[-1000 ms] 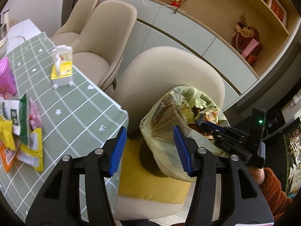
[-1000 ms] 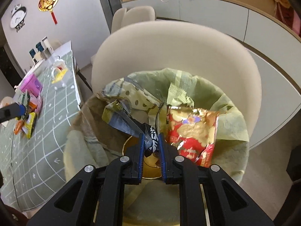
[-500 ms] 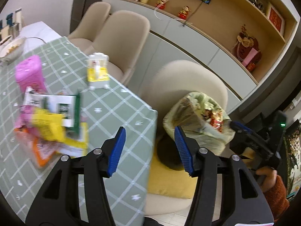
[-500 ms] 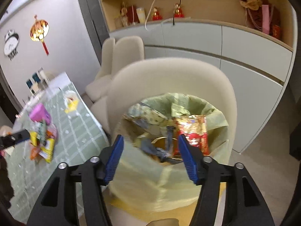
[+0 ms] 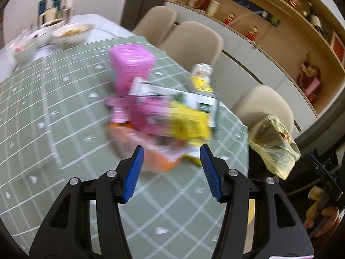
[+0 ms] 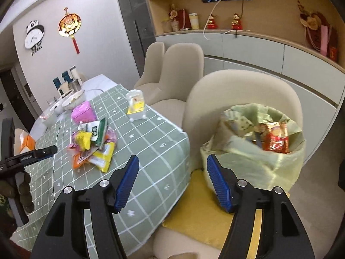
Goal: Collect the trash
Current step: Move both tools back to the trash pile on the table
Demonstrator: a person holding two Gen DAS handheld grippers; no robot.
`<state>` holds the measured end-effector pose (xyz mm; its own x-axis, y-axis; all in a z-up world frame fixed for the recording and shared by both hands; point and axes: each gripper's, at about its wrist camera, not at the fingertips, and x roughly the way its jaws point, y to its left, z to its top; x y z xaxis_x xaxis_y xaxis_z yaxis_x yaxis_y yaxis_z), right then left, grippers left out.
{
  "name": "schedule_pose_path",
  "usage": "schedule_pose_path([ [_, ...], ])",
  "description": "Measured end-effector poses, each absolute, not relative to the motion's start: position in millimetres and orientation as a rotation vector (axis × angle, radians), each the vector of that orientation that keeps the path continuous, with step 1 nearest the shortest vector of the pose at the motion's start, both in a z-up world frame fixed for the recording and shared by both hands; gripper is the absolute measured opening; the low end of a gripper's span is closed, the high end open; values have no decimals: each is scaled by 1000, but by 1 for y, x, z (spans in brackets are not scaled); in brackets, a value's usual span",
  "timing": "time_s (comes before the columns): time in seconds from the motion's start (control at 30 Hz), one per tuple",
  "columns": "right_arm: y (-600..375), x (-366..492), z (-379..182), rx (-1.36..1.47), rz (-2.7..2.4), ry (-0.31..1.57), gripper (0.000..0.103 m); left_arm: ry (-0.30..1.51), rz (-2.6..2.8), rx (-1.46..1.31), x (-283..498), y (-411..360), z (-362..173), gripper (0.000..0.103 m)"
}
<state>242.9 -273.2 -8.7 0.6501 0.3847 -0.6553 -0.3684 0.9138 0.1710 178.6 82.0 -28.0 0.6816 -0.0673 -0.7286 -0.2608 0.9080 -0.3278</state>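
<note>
A pile of snack wrappers, pink, yellow, orange and green-white, lies on the green checked tablecloth; it is blurred in the left wrist view and sharp in the right wrist view. My left gripper is open and empty, just in front of the pile. A bin lined with a pale green bag stands on a chair's yellow cushion and holds several wrappers. My right gripper is open and empty, above the gap between table edge and bin. The bin also shows in the left wrist view.
A pink box and a small white and yellow dispenser stand on the table behind the pile. Bowls and cups sit at the far end. Beige chairs line the table's right side. Cabinets run behind.
My right gripper opened, left a dark wrapper in the bin and pulled back from it. My left gripper swung from the bin side over the table toward the wrapper pile.
</note>
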Motion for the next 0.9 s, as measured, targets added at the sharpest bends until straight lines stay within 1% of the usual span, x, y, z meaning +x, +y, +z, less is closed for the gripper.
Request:
schedule_pose_path([
  [0.07, -253, 238, -11, 20, 462, 763, 62, 811, 118, -437, 167, 98, -28, 53],
  [0.1, -244, 235, -12, 17, 471, 762, 62, 809, 115, -437, 163, 104, -28, 56],
  [0.13, -238, 233, -12, 11, 476, 757, 62, 807, 105, -436, 161, 110, -28, 57],
  [0.27, -201, 225, -11, -44, 465, 745, 62, 806, 47, -404, 167, 121, -28, 58],
  [0.4, -185, 220, -20, -103, 403, 770, 62, 846, -68, -405, 187, 124, -35, 58],
  [0.67, -177, 221, -33, -130, 301, 812, 62, 821, 41, -433, 211, 157, -43, 58],
  [0.73, -162, 228, -31, -146, 372, 829, 62, 808, 73, -451, 210, 167, -42, 58],
  [0.9, -106, 242, -17, -217, 665, 759, 62, 799, 102, -512, 192, 182, -45, 58],
])
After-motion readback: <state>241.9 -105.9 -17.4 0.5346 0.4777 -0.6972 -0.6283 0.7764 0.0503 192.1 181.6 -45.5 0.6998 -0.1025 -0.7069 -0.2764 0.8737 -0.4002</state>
